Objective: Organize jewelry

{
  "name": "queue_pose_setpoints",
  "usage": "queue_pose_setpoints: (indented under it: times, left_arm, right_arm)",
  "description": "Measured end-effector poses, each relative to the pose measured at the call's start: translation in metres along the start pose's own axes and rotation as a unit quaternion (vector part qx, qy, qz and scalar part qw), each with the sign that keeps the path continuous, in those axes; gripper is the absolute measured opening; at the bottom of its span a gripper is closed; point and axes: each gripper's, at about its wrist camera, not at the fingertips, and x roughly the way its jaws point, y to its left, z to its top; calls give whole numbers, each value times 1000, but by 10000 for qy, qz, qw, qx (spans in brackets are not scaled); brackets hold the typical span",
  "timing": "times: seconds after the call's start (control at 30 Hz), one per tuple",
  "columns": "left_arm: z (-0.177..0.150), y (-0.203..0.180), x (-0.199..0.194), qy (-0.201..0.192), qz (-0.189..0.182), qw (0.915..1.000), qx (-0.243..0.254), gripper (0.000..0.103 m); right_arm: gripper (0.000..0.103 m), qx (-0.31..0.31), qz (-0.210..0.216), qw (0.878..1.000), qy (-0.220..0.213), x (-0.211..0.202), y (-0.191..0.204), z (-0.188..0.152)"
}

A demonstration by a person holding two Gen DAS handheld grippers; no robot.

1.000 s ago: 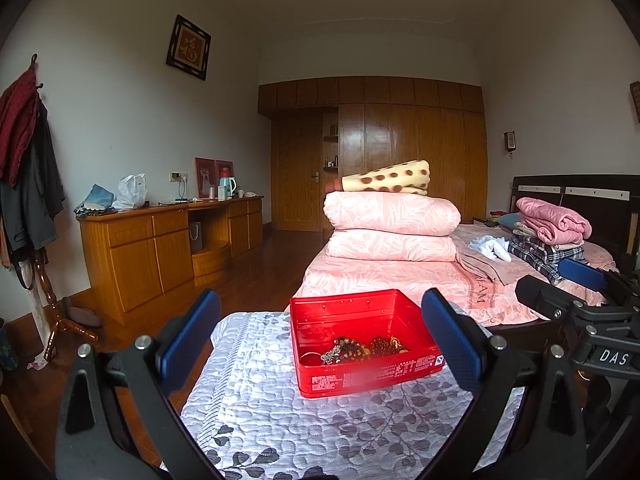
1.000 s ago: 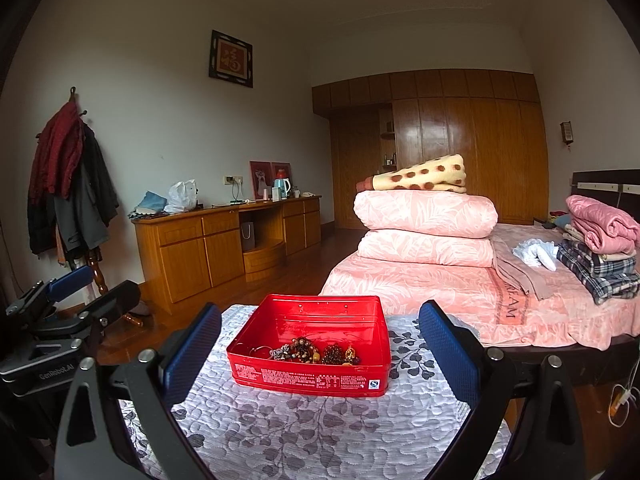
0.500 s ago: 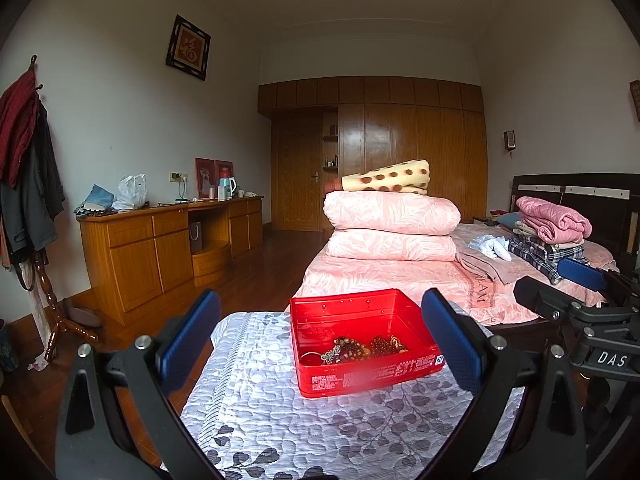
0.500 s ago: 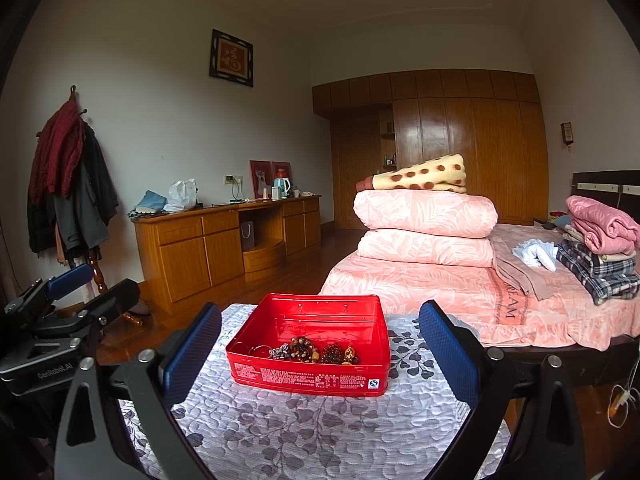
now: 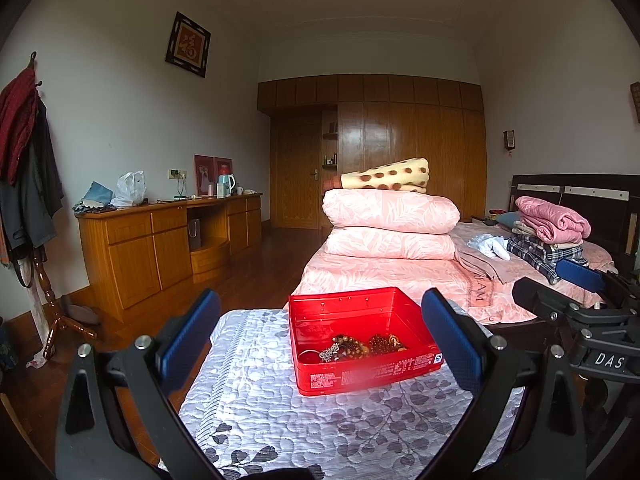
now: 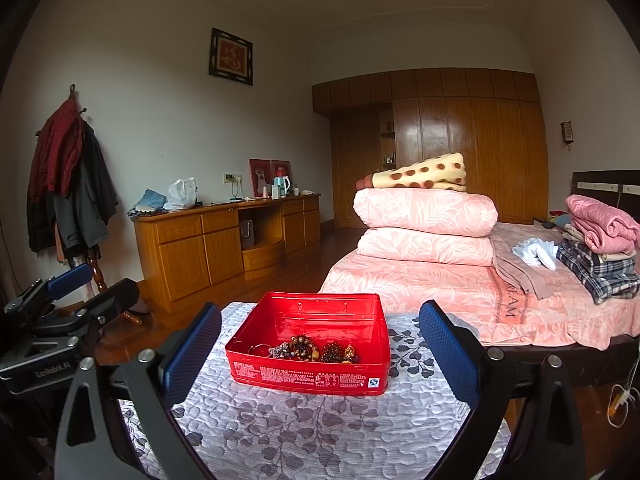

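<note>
A red tin box (image 5: 362, 374) (image 6: 308, 376) stands on a table covered by a grey leaf-patterned quilted cloth (image 5: 320, 420) (image 6: 304, 432). Beaded bracelets and other jewelry (image 5: 356, 347) (image 6: 316, 351) lie in a heap on the box's floor. My left gripper (image 5: 320, 344) is open, held back from the box with its blue pads wide apart and nothing between them. My right gripper (image 6: 320, 350) is also open and empty, hovering on the near side of the box. Each gripper shows at the edge of the other's view: the right gripper (image 5: 568, 292), the left gripper (image 6: 76, 292).
A bed (image 6: 500, 292) with stacked pink quilts (image 5: 390, 224) and folded clothes (image 6: 600, 248) stands just behind the table. A wooden sideboard (image 5: 168, 240) lines the left wall, and coats hang on a stand (image 6: 68, 184). Wood floor lies between them.
</note>
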Motion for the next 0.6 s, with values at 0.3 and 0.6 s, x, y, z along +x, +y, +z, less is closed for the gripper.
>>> queue_pose_setpoints:
  times: [0.3,0.6]
  left_arm:
    - [-2,1,3,48,-13,10000,-27,97]
    - [-1,3,5,123,-53,9999,-64,97]
  right_arm:
    - [97,9,-2,10000,32,2,-1,-4]
    - [97,35,-30,10000,88,6,-3,-8]
